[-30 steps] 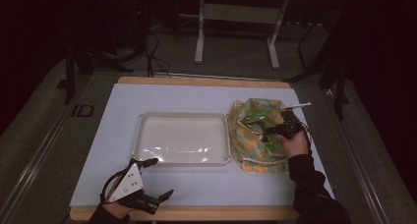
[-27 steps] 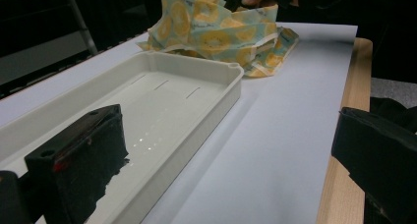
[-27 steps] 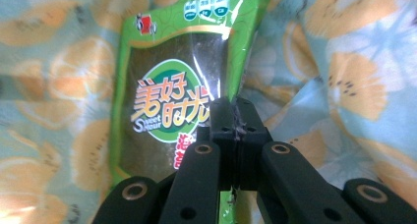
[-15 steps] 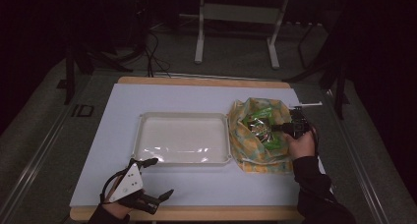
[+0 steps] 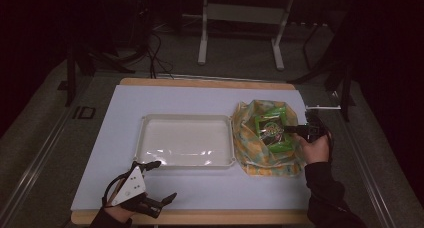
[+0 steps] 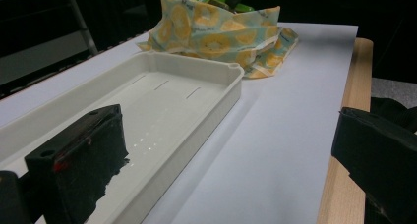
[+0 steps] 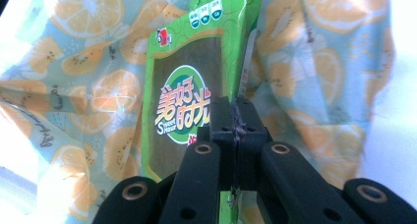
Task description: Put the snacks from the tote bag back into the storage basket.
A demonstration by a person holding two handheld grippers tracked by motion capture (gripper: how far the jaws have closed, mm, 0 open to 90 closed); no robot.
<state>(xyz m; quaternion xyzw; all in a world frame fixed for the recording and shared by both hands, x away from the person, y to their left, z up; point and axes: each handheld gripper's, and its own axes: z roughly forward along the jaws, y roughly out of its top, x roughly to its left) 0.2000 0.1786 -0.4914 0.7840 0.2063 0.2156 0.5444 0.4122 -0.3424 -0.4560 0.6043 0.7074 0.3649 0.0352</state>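
moved: right gripper (image 7: pixel 237 117) lifted | clenched on green packet (image 7: pixel 196 76) | over bag (image 7: pixel 83 101)

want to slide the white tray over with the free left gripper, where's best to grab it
Grip the tray's near long wall close to its corner, coming from the person's side. The rim stands upright and thin, so the open left gripper can straddle it.

The tray (image 5: pixel 184 140) lies on the table (image 5: pixel 200 95), with the cloth bag (image 5: pixel 252 158) just right, holding a snack packet (image 5: pixel 272 130).

A dim lab or test room: a paper-covered table (image 5: pixel 200 188), metal stand legs (image 5: pixel 202 43) and floor cables (image 5: pixel 155 53)
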